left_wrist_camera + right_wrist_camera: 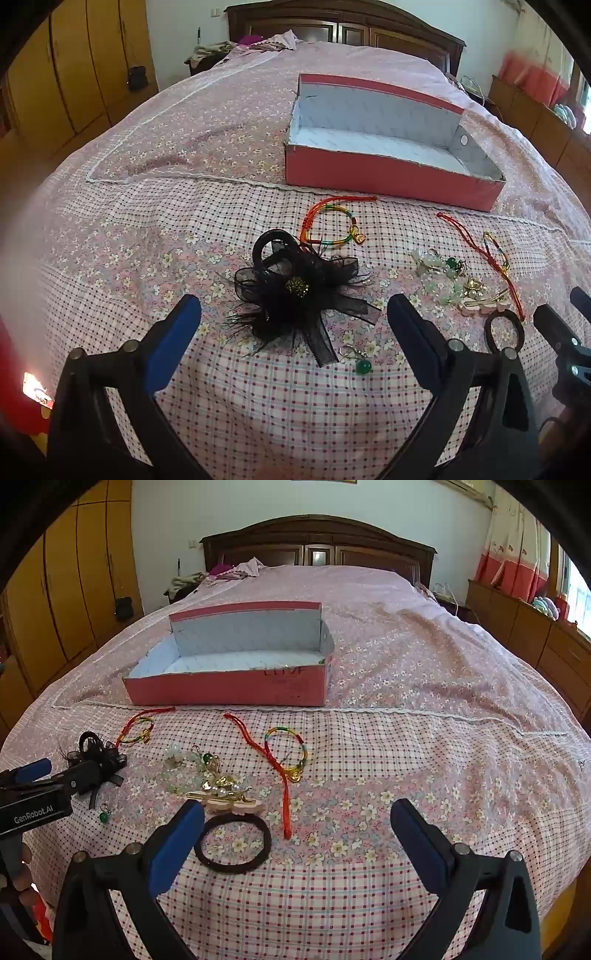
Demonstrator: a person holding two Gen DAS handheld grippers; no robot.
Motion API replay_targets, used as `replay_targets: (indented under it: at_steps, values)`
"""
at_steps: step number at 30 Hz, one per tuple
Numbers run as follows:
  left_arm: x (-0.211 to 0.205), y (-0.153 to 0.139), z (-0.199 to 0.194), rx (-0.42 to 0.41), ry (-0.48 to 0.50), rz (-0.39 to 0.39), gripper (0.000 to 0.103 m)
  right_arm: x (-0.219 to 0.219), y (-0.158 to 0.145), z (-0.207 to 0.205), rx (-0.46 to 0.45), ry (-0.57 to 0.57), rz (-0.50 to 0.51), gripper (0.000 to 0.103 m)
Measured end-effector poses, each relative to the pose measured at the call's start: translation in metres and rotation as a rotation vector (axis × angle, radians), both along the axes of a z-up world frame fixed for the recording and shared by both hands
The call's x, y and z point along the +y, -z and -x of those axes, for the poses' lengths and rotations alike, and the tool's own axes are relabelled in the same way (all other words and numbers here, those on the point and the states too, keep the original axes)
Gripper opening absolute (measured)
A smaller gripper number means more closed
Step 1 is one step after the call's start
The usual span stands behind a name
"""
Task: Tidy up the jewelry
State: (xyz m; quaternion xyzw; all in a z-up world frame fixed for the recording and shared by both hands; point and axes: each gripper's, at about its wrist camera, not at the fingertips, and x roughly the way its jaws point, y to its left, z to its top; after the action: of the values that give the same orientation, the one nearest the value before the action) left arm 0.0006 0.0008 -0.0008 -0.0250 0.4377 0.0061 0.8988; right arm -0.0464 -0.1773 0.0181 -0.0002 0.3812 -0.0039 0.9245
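Both claws released, jaws spread wide, nothing between the blue pads. Left claw (293, 325) poised above the bed (221, 398), angled down toward a black feathered hair clip (295, 295) lying just beyond the fingertips at 12 o'clock. Small green bead earring (360, 363) at 5 o'clock from that clip. Rainbow cord bracelet (332, 225) farther off at 12 o'clock, short of the open pink box (391, 184), apparently empty.

Right claw (297, 830) also above the bed, with a black hair tie (232, 845) flat on the cover just beside its left pad. Heap of pale green beads, pearls and gold clips (207, 775) at 11 o'clock from the tie. Red cord (258, 746) and second rainbow bracelet (288, 749) at 12 o'clock, touching each other.
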Motion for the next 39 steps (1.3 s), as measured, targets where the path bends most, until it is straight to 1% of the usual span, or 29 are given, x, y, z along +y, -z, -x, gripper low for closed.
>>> replay_targets:
  at_steps: [1, 5, 6, 13, 15, 39]
  values:
    - [-0.001, 0.000, 0.000, 0.000, -0.002, -0.019, 0.094, 0.000, 0.000, 0.000, -0.001, 0.000, 0.002, 0.103]
    - [-0.002, -0.001, -0.001, -0.009, -0.005, -0.018, 0.094, 0.001, -0.001, 0.001, 0.000, 0.002, 0.000, 0.103]
    - [0.002, 0.002, 0.006, -0.009, -0.004, -0.022, 0.094, 0.000, -0.001, 0.001, 0.000, 0.003, -0.001, 0.103]
    - [0.006, 0.001, 0.015, -0.016, 0.006, -0.020, 0.094, 0.001, -0.003, 0.002, 0.003, 0.001, 0.004, 0.103]
    - [-0.002, -0.002, 0.003, 0.004, 0.003, -0.030, 0.094, 0.000, -0.001, 0.001, 0.004, 0.000, 0.004, 0.103]
    - [-0.005, -0.001, 0.002, 0.007, 0.001, -0.033, 0.094, 0.000, -0.003, 0.002, -0.001, -0.001, 0.004, 0.103]
